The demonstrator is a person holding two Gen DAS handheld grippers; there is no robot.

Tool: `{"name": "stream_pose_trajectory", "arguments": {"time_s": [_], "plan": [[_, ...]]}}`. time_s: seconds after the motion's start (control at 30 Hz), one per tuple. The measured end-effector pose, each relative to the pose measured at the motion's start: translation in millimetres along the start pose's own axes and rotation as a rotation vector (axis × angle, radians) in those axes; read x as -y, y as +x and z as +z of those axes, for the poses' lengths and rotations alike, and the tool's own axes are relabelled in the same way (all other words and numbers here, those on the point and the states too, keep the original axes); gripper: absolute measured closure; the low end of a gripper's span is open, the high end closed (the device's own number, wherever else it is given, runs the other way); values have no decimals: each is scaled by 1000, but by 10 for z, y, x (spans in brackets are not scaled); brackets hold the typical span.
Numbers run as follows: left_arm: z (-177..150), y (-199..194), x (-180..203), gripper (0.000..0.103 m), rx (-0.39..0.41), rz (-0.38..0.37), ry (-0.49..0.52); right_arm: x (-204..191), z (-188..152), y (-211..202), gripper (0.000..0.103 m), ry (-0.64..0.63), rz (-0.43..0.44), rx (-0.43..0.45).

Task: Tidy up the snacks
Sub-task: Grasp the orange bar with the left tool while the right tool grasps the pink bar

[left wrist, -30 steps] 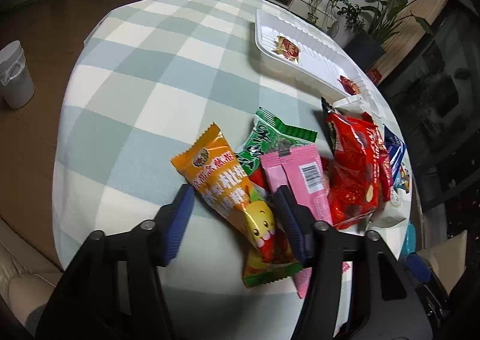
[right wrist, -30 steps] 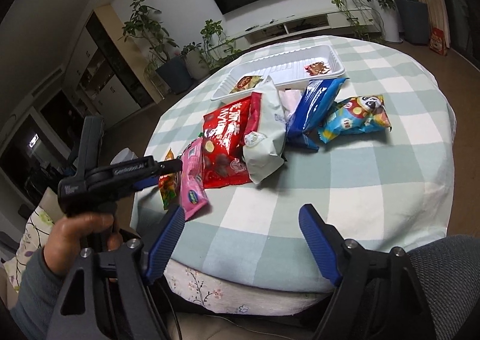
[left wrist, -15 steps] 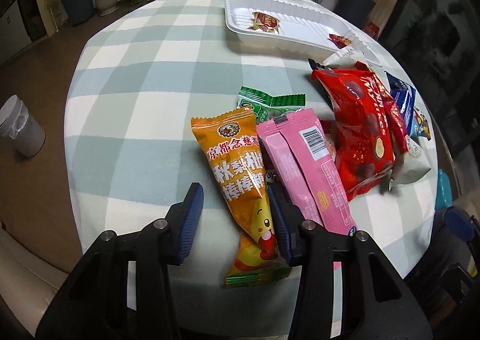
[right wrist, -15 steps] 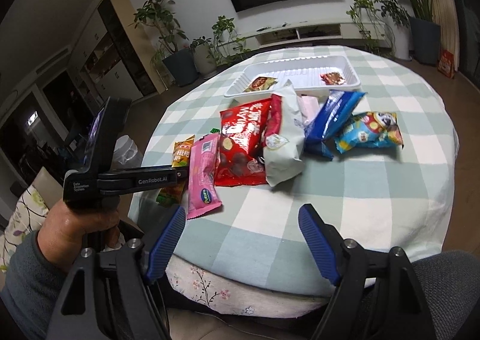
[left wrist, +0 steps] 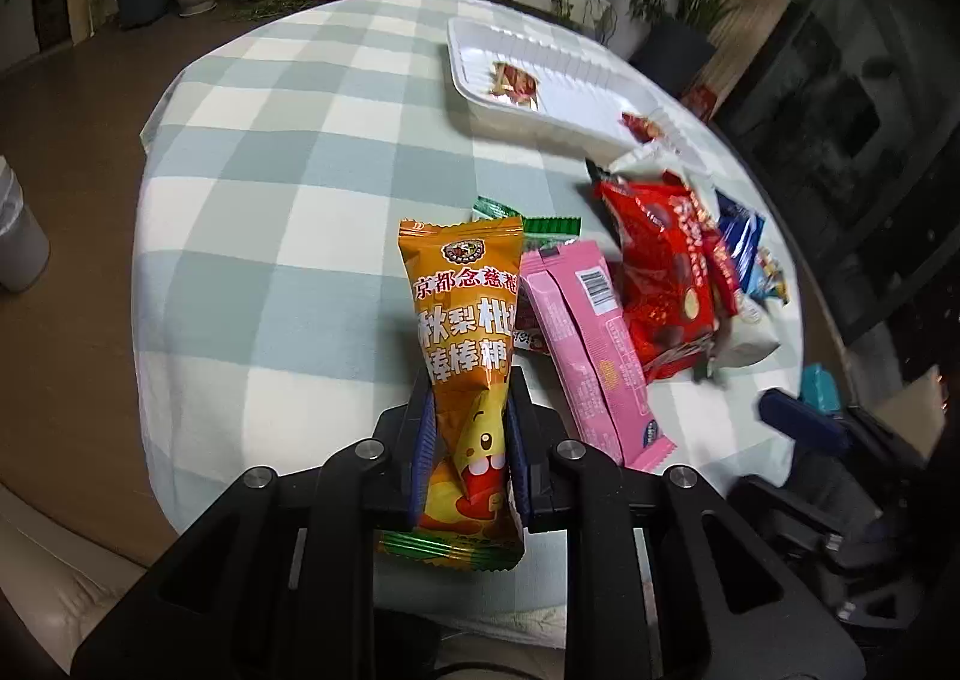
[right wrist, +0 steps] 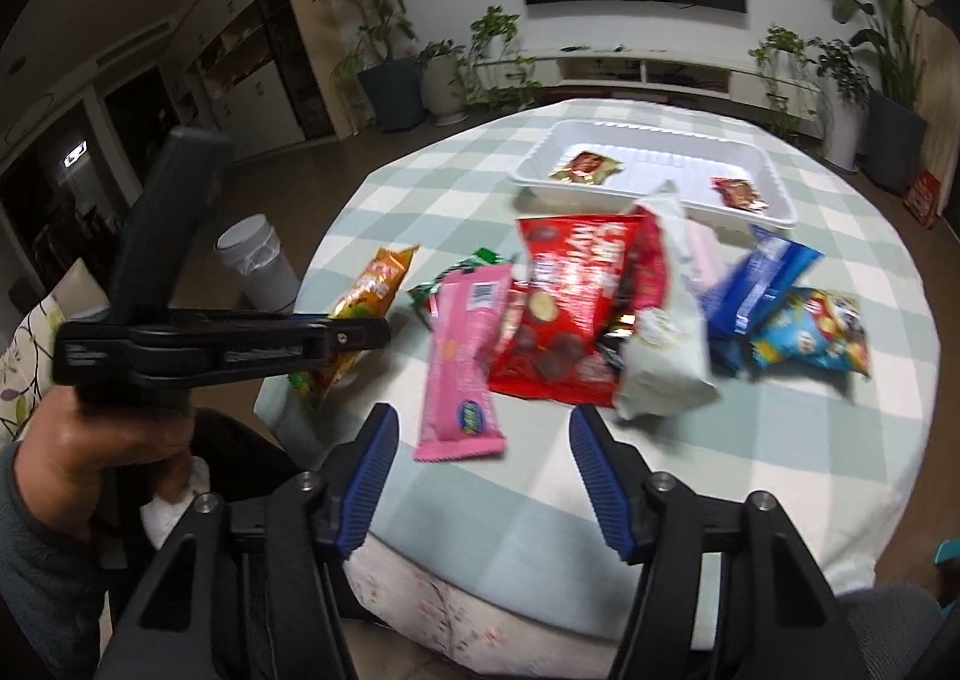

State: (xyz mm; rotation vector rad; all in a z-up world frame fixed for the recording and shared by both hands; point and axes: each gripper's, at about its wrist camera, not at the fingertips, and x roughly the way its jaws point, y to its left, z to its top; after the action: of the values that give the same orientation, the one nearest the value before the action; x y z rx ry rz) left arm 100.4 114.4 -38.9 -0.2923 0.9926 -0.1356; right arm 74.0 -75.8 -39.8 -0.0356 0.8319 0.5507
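My left gripper (left wrist: pixel 468 440) is shut on the lower part of an orange snack packet (left wrist: pixel 465 308), which also shows in the right wrist view (right wrist: pixel 372 284). A pink packet (left wrist: pixel 588 344) lies just right of it, then a red bag (left wrist: pixel 666 272), a white bag (right wrist: pixel 666 320), a blue packet (right wrist: pixel 756 284) and a colourful packet (right wrist: pixel 810 332). A green packet (left wrist: pixel 540 227) lies under the pile. A white tray (left wrist: pixel 480 80) at the far side holds two small red snacks. My right gripper (right wrist: pixel 483 476) is open and empty over the table's near edge.
The round table has a green and white checked cloth (left wrist: pixel 270 200). A white bin (right wrist: pixel 255 260) stands on the floor to the left. Potted plants and a low TV bench line the far wall.
My left gripper has closed on the orange packet and raised it slightly. My right gripper has moved closer to the table, toward the pink packet.
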Motion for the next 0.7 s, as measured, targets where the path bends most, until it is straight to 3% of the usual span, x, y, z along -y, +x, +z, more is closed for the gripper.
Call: {"name": "stream_pose_trajectory", "arguments": {"time_s": [0.1,0.27,0.53,0.7], "plan": [[-56,-87,-120,84,23,-60,-43,-66,49,178,41,3,10,-42],[-91,-93,-197,84,32,-89,-67,-124,110,456,46,3,-24,-107],[-103,-79,-227,84,38,-101,-86,-225,184,703,48,-31,-83,-154],[-102,-83,-238,84,43,-102,-99,-379,160,859,58,-123,-146,-175]]}}
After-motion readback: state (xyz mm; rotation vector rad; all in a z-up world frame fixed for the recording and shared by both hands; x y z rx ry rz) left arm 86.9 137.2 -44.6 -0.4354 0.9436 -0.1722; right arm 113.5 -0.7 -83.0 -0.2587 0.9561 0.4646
